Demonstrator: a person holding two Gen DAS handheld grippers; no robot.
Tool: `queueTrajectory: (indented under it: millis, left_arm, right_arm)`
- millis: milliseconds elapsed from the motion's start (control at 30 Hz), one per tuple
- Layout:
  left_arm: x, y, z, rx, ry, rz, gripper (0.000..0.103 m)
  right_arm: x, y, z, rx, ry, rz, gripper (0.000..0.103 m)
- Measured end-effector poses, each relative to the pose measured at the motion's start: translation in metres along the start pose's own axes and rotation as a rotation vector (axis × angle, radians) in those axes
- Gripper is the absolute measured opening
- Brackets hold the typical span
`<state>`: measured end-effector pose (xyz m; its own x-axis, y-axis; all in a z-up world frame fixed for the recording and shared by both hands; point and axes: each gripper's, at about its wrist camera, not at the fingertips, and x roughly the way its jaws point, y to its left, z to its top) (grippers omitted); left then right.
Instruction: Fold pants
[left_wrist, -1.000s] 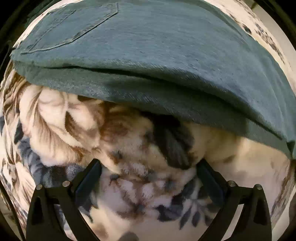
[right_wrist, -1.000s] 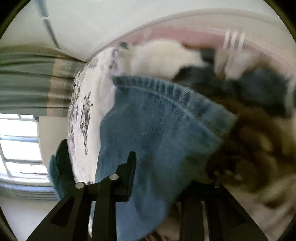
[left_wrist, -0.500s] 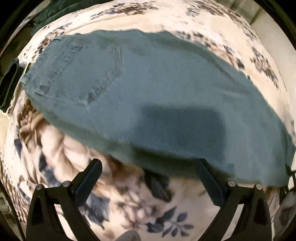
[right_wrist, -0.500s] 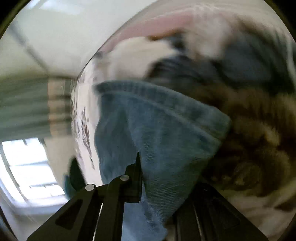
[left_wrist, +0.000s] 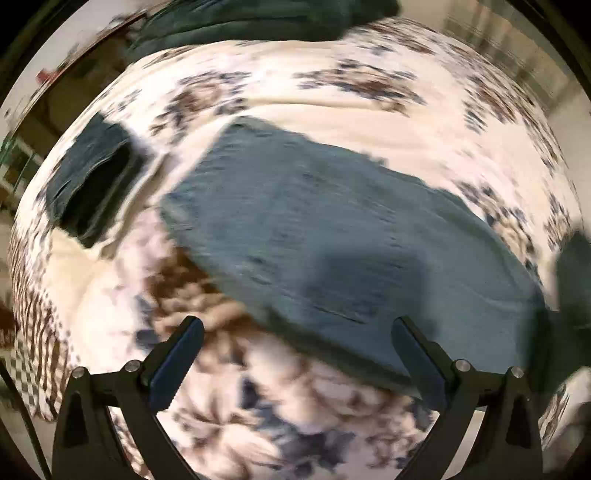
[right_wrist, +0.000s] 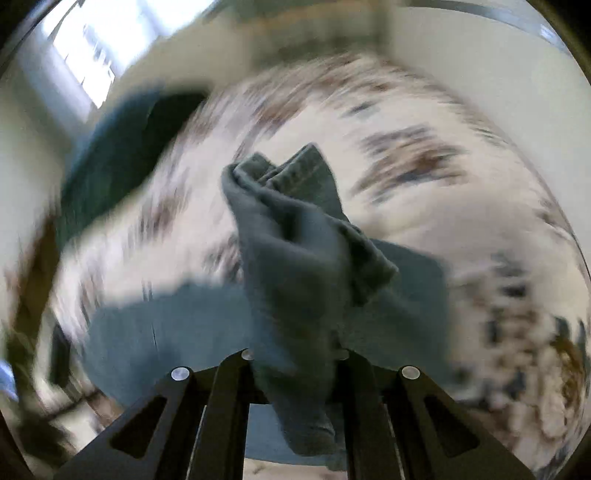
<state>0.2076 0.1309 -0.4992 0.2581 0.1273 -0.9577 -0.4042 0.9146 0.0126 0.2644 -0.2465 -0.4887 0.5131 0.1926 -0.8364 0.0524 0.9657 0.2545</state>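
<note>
Blue-grey denim pants (left_wrist: 332, 236) lie folded into a flat slab on the floral bedspread (left_wrist: 332, 107), roughly mid-bed (image blurred). Left gripper (left_wrist: 295, 347) hangs above the near edge of the pants, jaws wide apart, nothing between them. Right gripper (right_wrist: 295, 365) has its jaws clamped on a bunched end of the same denim, which stands up crumpled in folds above them.
</note>
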Motion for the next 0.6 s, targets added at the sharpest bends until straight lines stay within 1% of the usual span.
queueTrajectory:
  millis: [67, 100, 133, 200, 233, 267, 333, 367, 400, 433, 467, 500, 533, 567, 600]
  left_arm:
    - [0.000, 0.019, 0.004, -0.029, 0.003, 0.013, 0.103]
    - [0.002, 0.027, 0.005, -0.040, 0.005, 0.019, 0.103]
    - [0.003, 0.034, 0.006, -0.049, 0.010, 0.026, 0.103]
    - [0.005, 0.045, 0.006, -0.065, 0.022, 0.018, 0.103]
    - [0.006, 0.045, 0.006, -0.071, 0.032, -0.002, 0.103]
    - [0.010, 0.043, 0.009, -0.074, 0.046, -0.045, 0.103]
    - [0.016, 0.031, 0.017, -0.061, 0.087, -0.134, 0.103]
    - [0.021, 0.020, 0.023, -0.051, 0.116, -0.189, 0.103]
    - [0.025, 0.009, 0.027, -0.041, 0.138, -0.226, 0.103]
    - [0.033, -0.011, 0.033, -0.013, 0.178, -0.287, 0.103]
    - [0.042, -0.030, 0.038, 0.013, 0.224, -0.339, 0.103]
    - [0.049, -0.044, 0.041, 0.028, 0.263, -0.379, 0.103]
    - [0.061, -0.063, 0.043, 0.045, 0.316, -0.433, 0.103]
    - [0.074, -0.085, 0.045, 0.057, 0.368, -0.474, 0.103]
    - [0.085, -0.102, 0.045, 0.074, 0.410, -0.502, 0.103]
  right_arm:
    - [0.055, 0.054, -0.027, -0.112, 0.105, -0.036, 0.009]
    - [0.084, 0.079, -0.045, -0.180, 0.162, -0.078, 0.010]
    - [0.098, 0.093, -0.060, -0.229, 0.185, -0.122, 0.010]
    - [0.112, 0.115, -0.085, -0.331, 0.169, -0.219, 0.010]
    - [0.113, 0.118, -0.090, -0.358, 0.163, -0.246, 0.012]
    - [0.111, 0.119, -0.092, -0.368, 0.167, -0.245, 0.015]
    - [0.109, 0.116, -0.086, -0.354, 0.206, -0.194, 0.028]
    - [0.103, 0.108, -0.075, -0.315, 0.256, -0.118, 0.049]
    - [0.091, 0.104, -0.071, -0.268, 0.289, -0.047, 0.075]
    - [0.075, 0.093, -0.063, -0.201, 0.303, 0.033, 0.080]
    - [0.057, 0.080, -0.059, -0.134, 0.296, 0.111, 0.080]
    - [0.040, 0.067, -0.058, -0.073, 0.289, 0.168, 0.080]
    - [0.028, 0.056, -0.059, -0.023, 0.280, 0.190, 0.080]
    - [0.015, 0.034, -0.057, 0.067, 0.271, 0.212, 0.080]
    - [0.009, 0.016, -0.056, 0.134, 0.269, 0.220, 0.080]
